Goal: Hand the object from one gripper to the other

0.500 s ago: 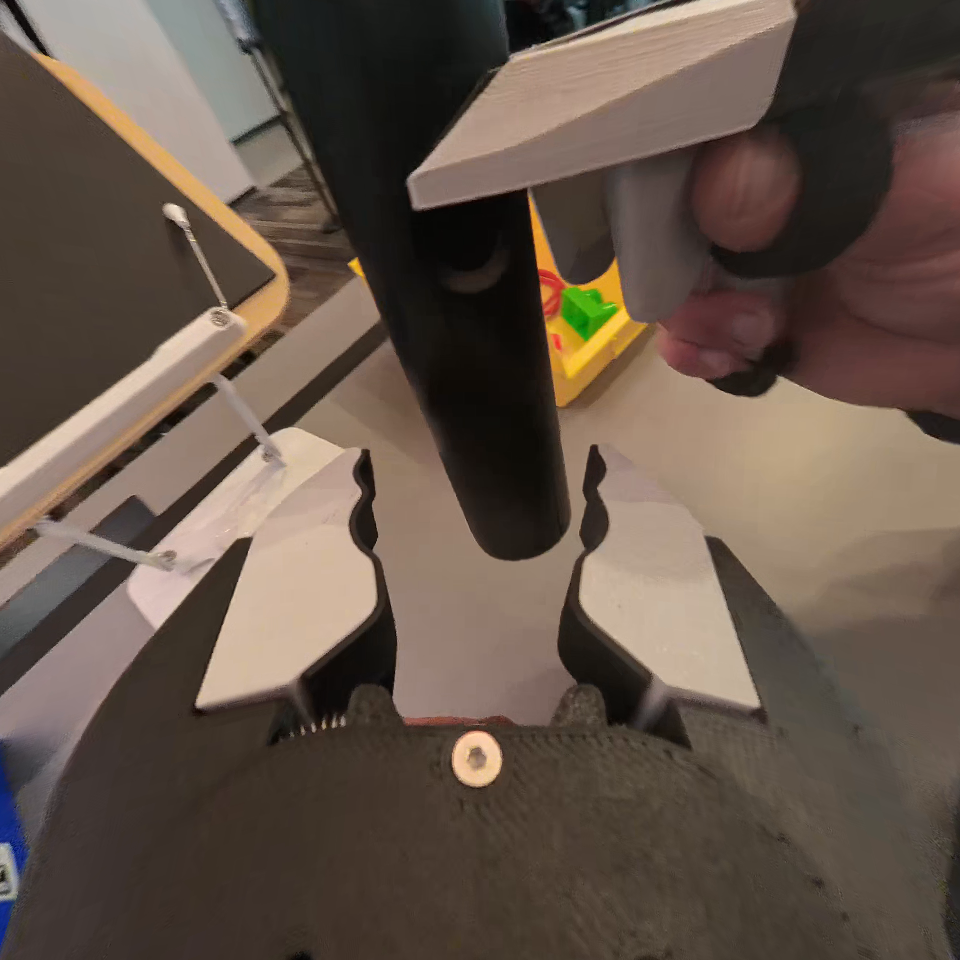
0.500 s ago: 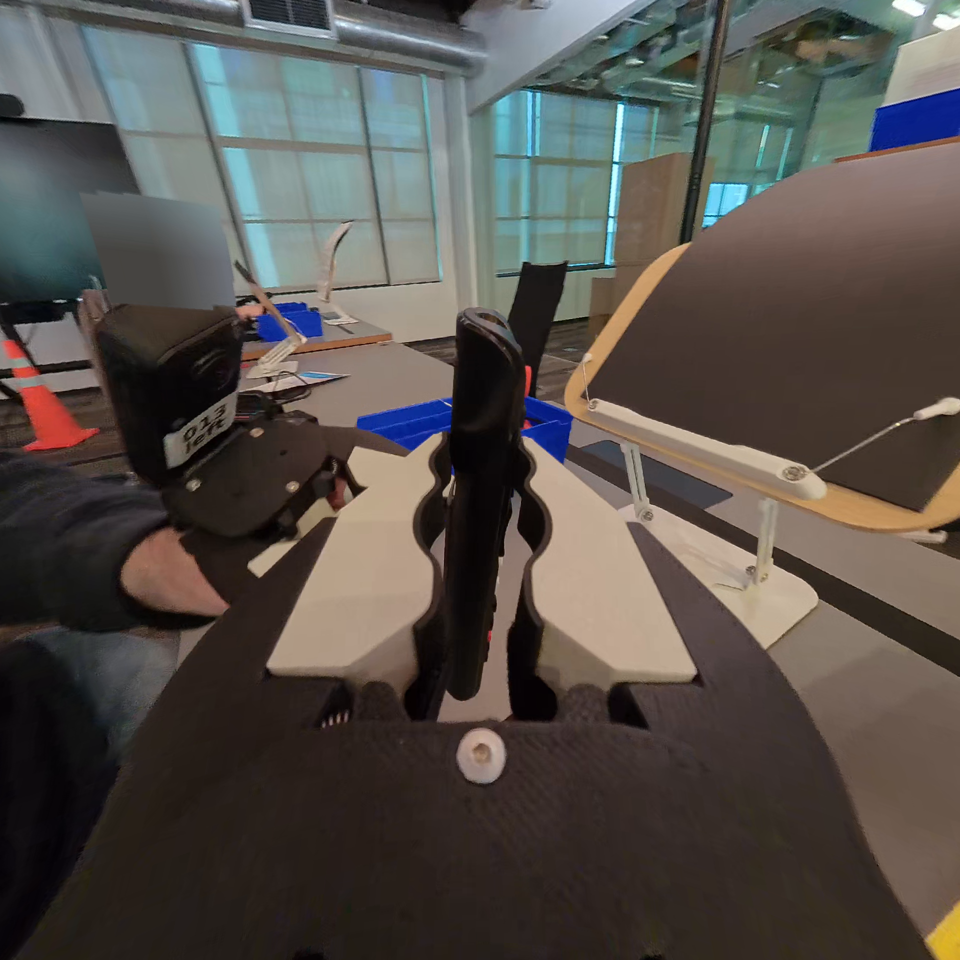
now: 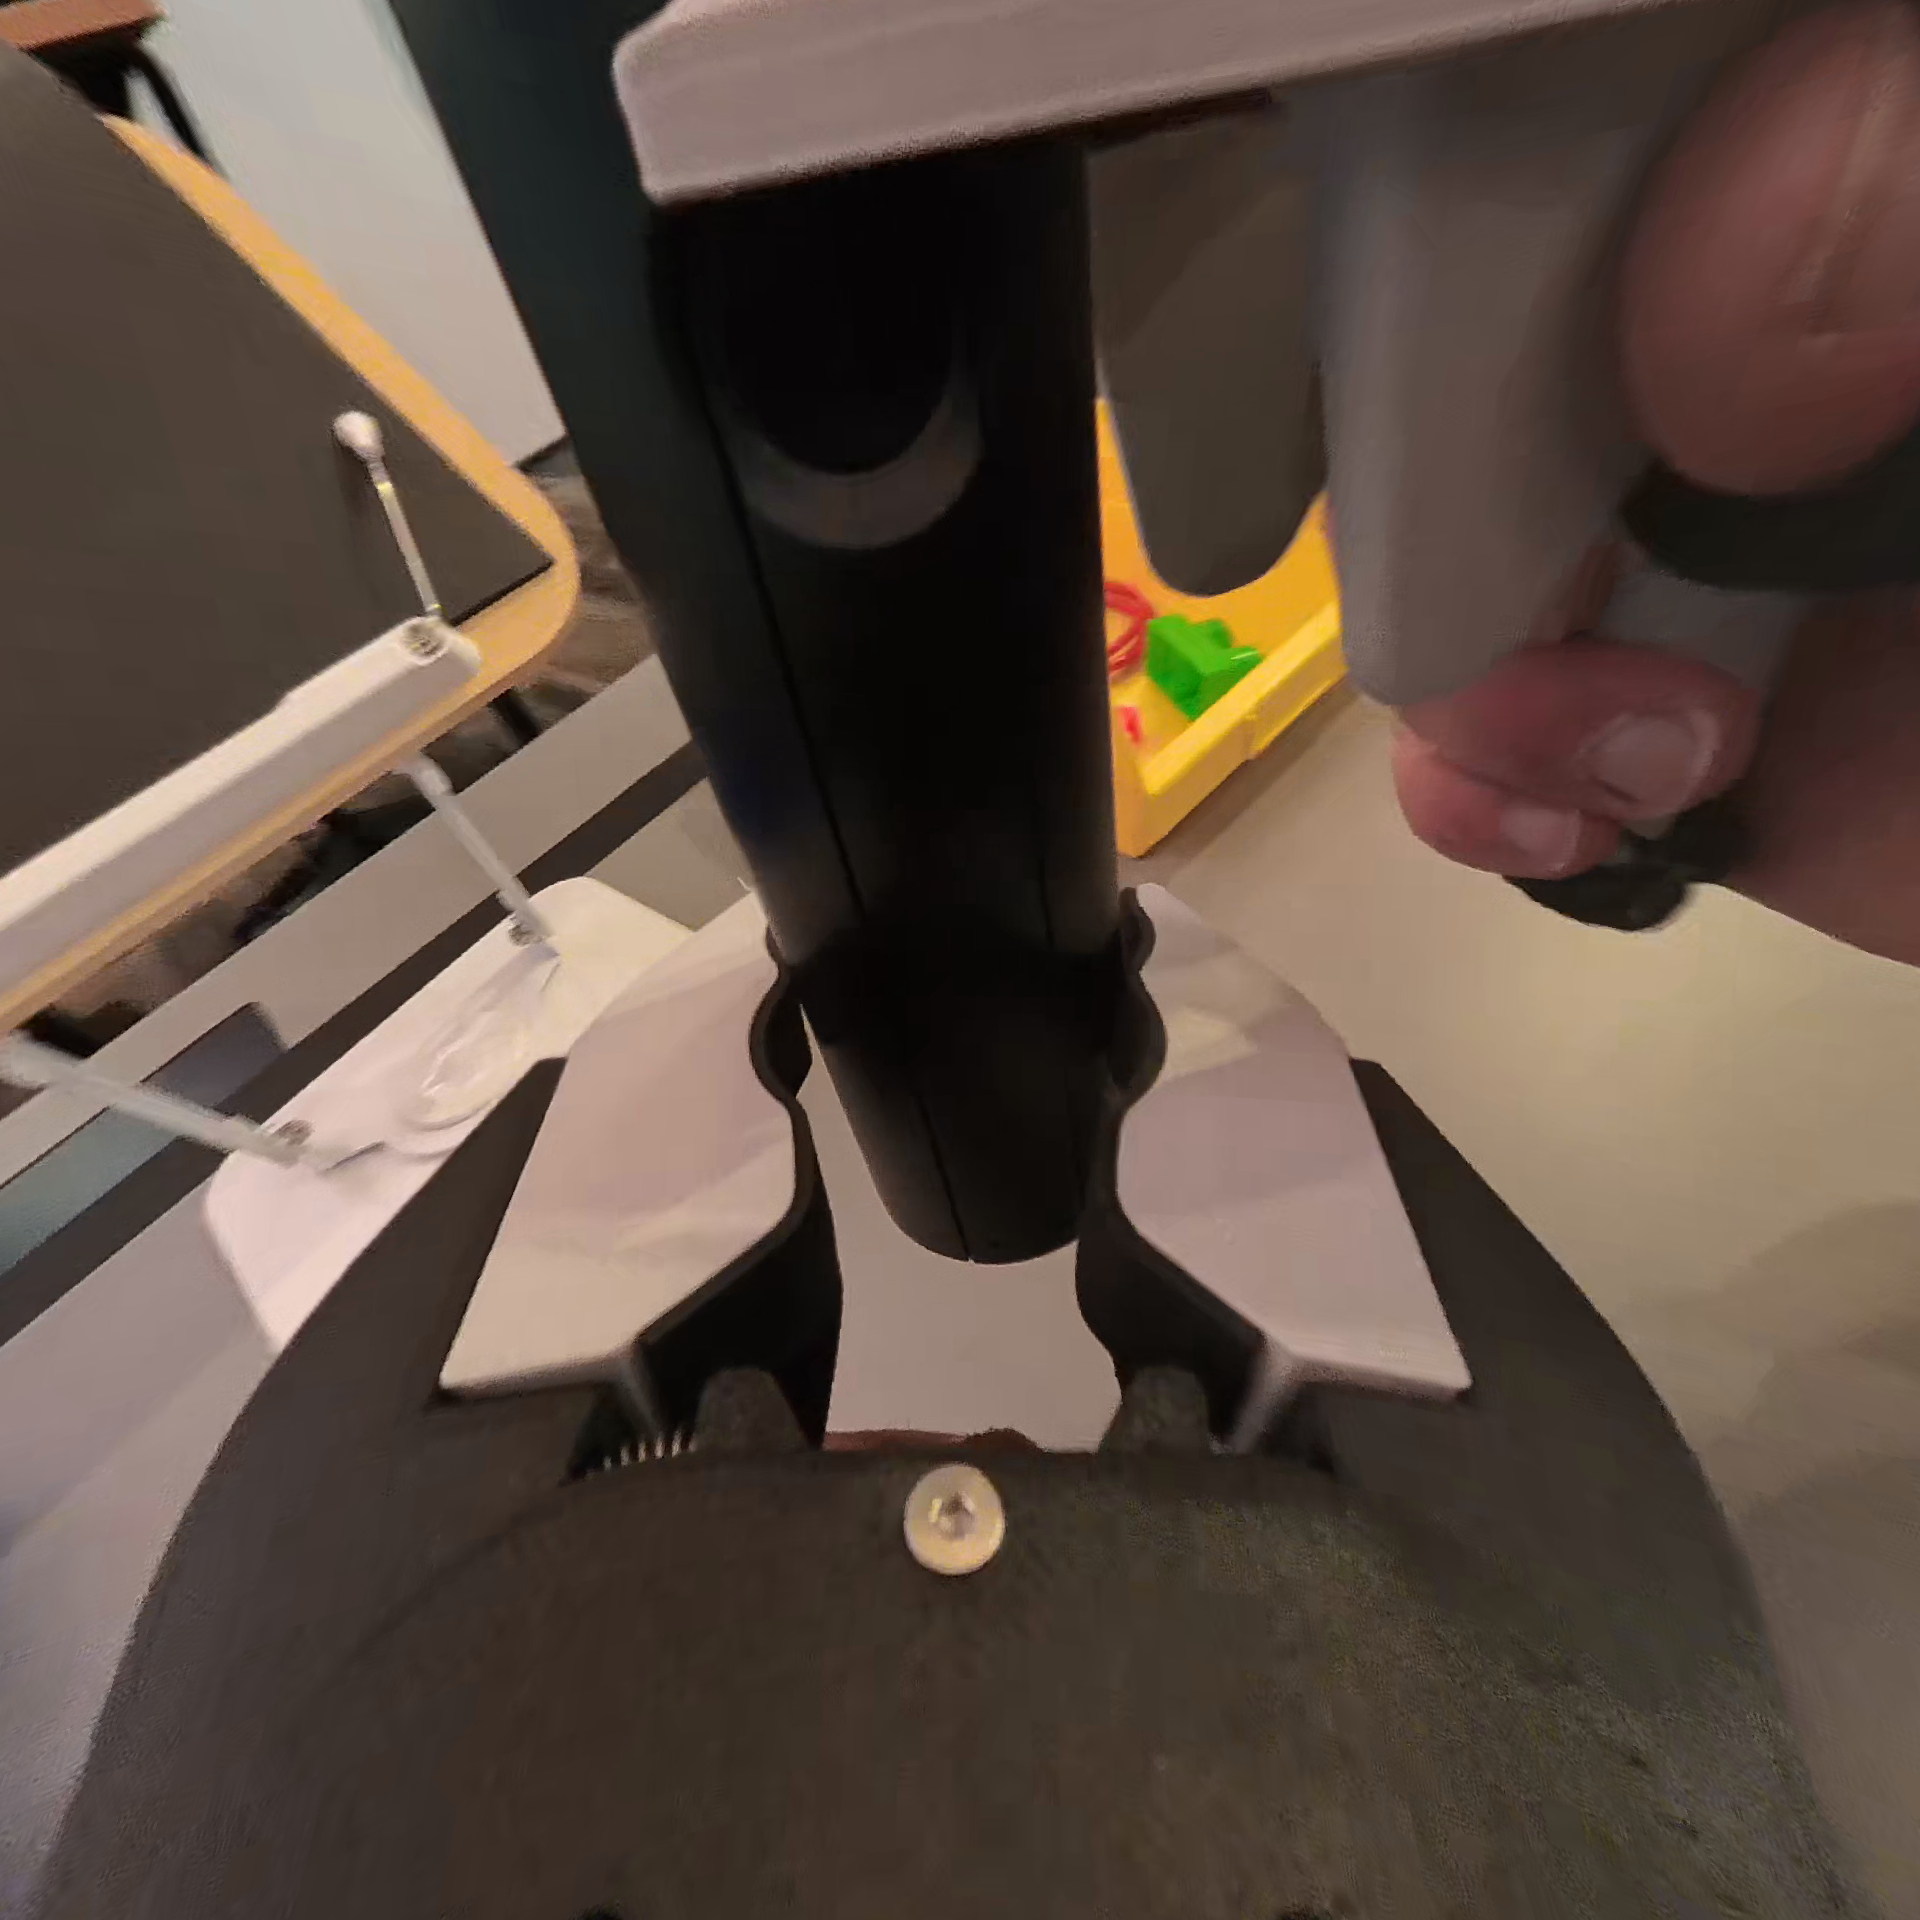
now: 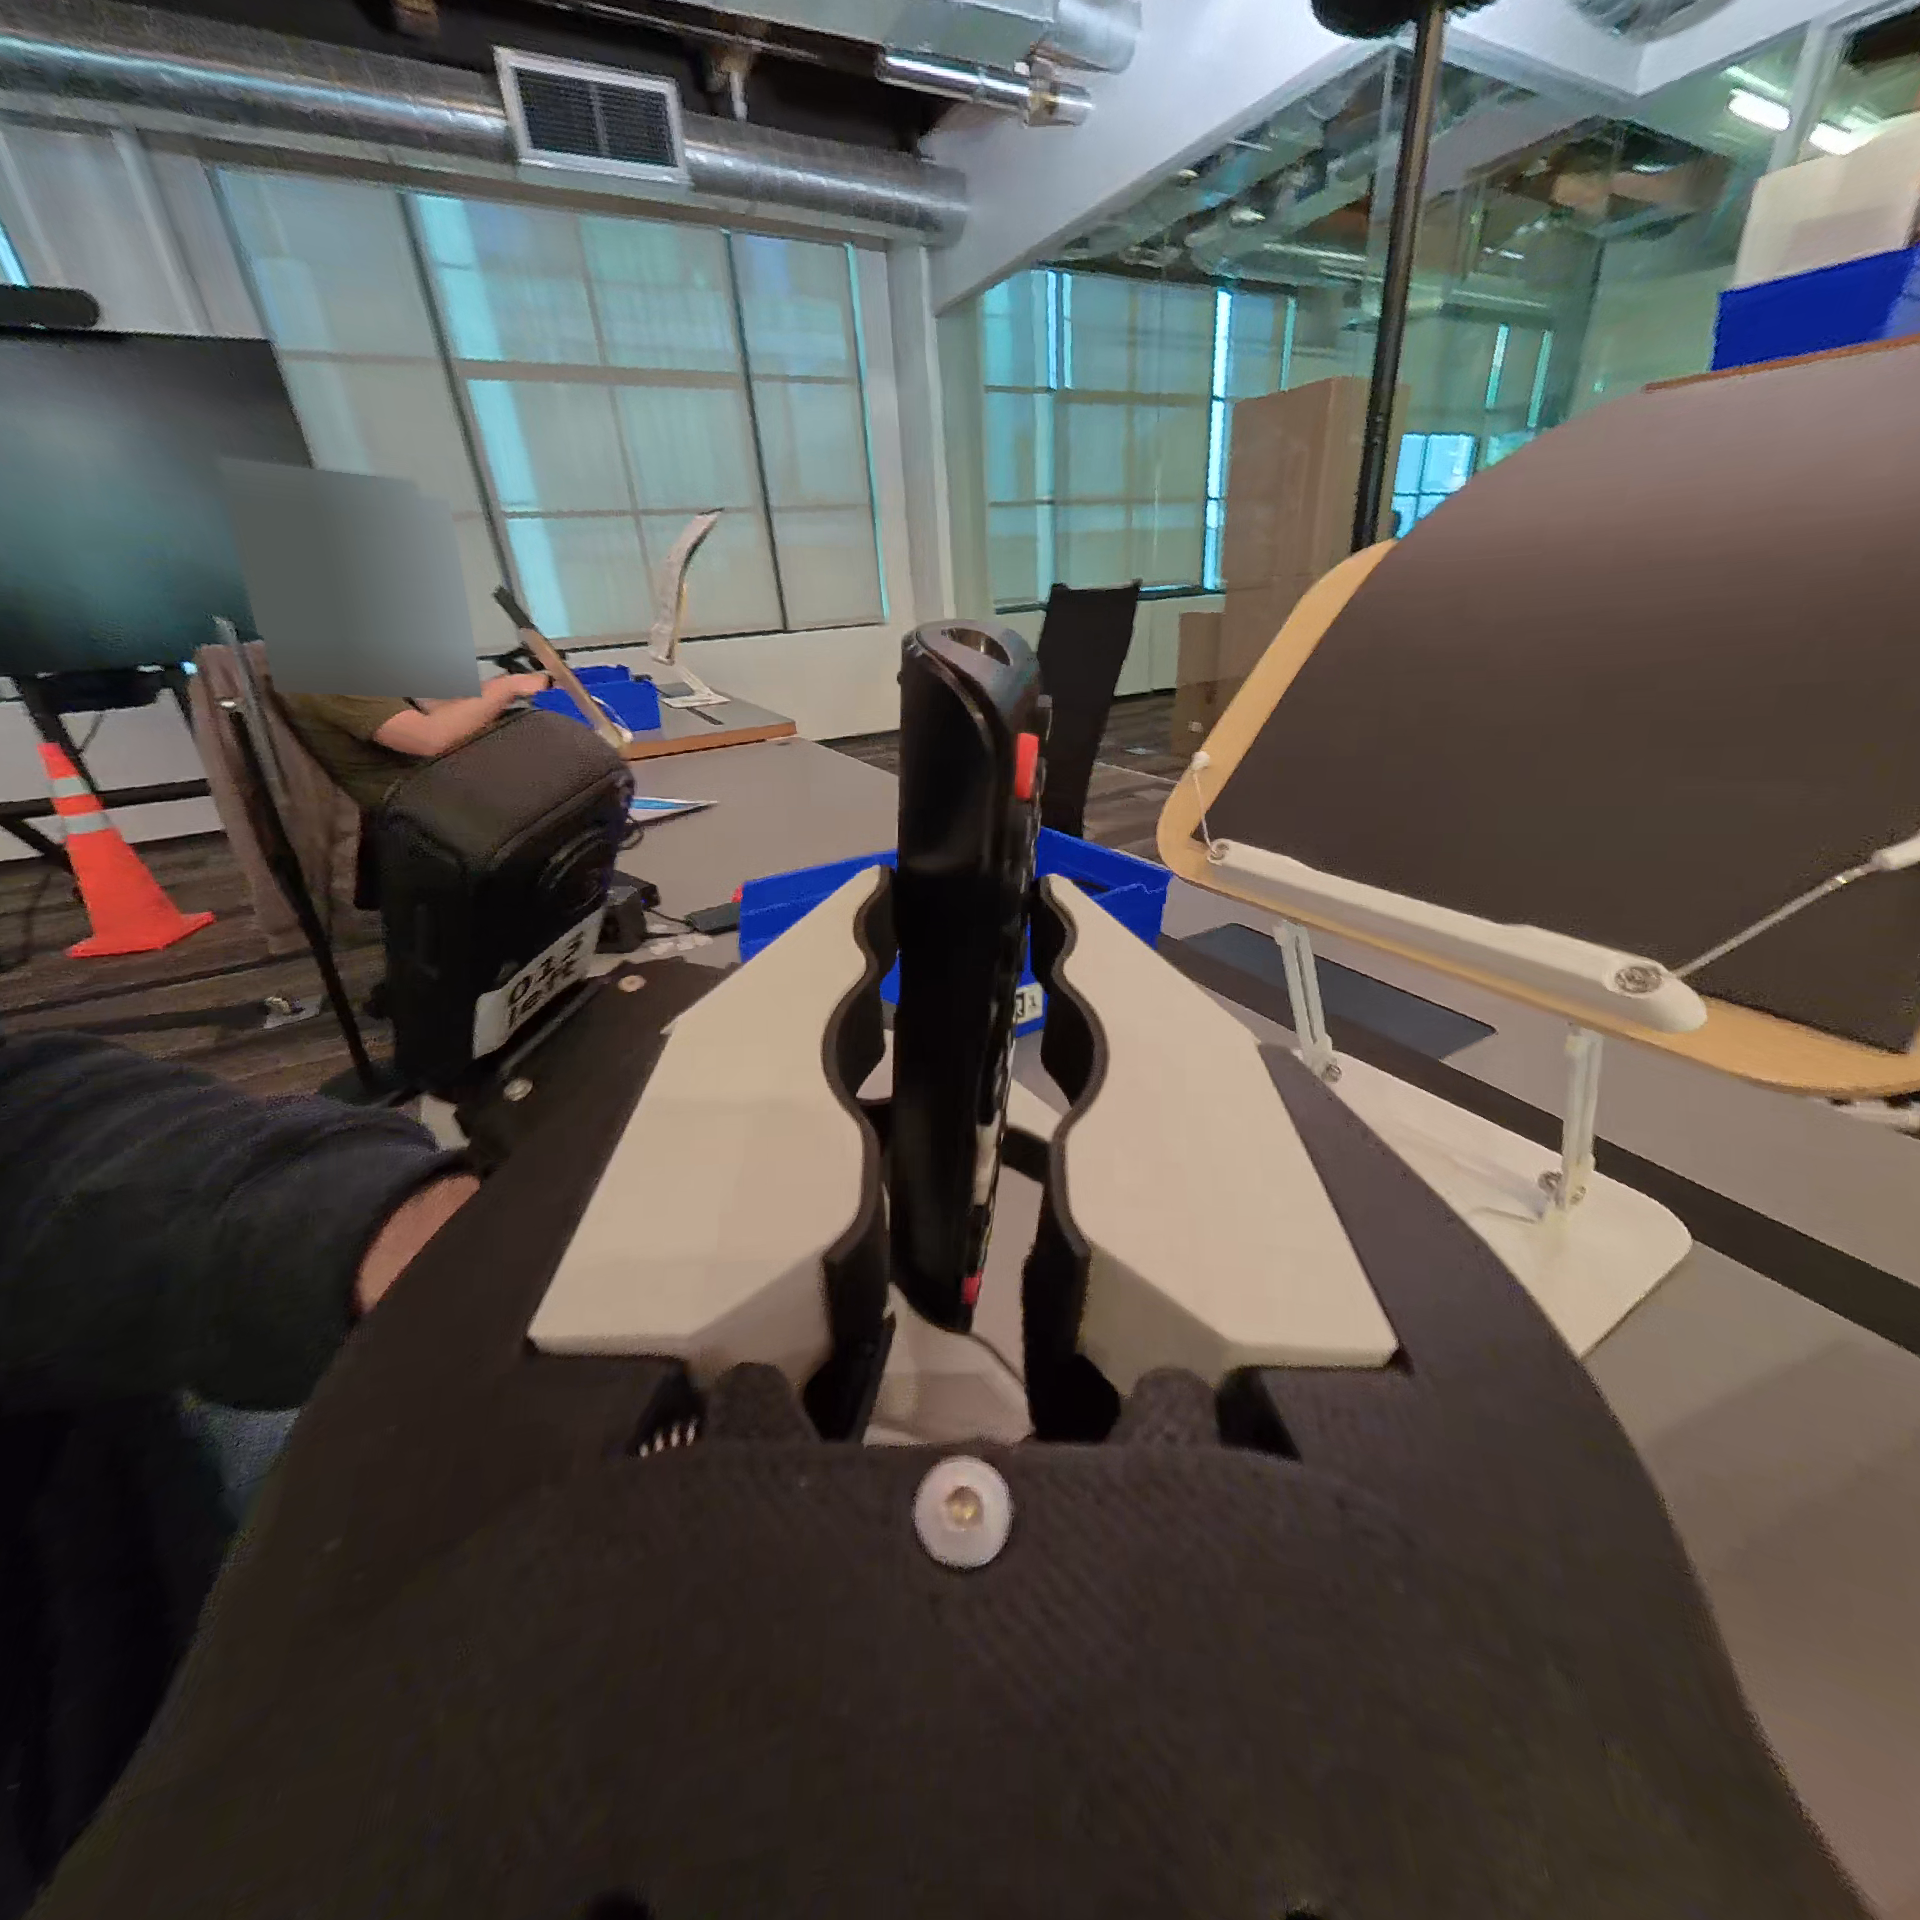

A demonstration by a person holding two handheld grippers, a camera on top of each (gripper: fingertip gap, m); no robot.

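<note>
Item: handover of one black remote control, moment of transfer.

Change noted: half a second ago the left tongs (image 3: 951,1049) stood spread with the remote's lower end hanging free between them; now their tips press on that end from both sides. Judged meaning: the receiving grip is made or nearly made, so the giving side can let go next.

1. Left tongs, lower centre of the left wrist view. Narrowed onto the remote control (image 3: 894,727); the scalloped black pads (image 3: 779,1023) touch its sides near the tips, the rounded end sitting between the fingers, short of the base.

2. Right tongs (image 4: 961,956), lower centre of the right wrist view. Pinching the same remote control (image 4: 961,935), which stands upright between the pads, its top end well above the tips, red buttons on its right edge. In the left view they cross the top of the frame, a hand (image 3: 1714,623) at right working the trigger.

3. Tabletop (image 3: 1507,1143), grey, beneath both.

4. Tilted dark board on a white stand (image 4: 1558,779), right of frame.

5. Yellow bin (image 3: 1236,727) with green and red pieces, centre right, behind the remote.

6. Blue bin (image 4: 810,904), beyond the right tongs.

7. Orange cone (image 4: 104,862), far left, on the floor.
</note>
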